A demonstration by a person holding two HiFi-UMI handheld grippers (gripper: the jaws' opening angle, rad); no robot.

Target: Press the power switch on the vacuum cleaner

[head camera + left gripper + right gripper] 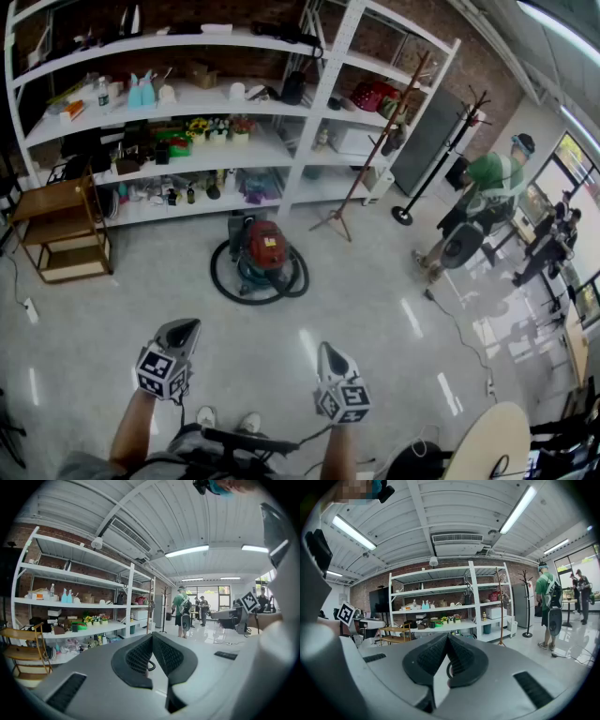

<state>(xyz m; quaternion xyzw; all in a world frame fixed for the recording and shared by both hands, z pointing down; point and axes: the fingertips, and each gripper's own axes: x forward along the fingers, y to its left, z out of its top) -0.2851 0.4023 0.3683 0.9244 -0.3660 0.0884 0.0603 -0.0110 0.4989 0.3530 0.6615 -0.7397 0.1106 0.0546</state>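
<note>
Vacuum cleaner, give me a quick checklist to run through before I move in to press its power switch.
1. Vacuum cleaner in sight, standing on the floor in front of the shelves: ok.
2. Power switch found: cannot tell, too small in the head view.
3. Left gripper jaws together, nothing between them: ok.
4. Right gripper jaws together, nothing between them: ok.
5. Either gripper close enough to press: not ok, both are well apart from the vacuum cleaner.
6. Hose out of the way: not ok, it loops round the base.

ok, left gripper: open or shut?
Shut. In the left gripper view the left gripper has its pads meeting at the tips, with nothing between them.
</note>
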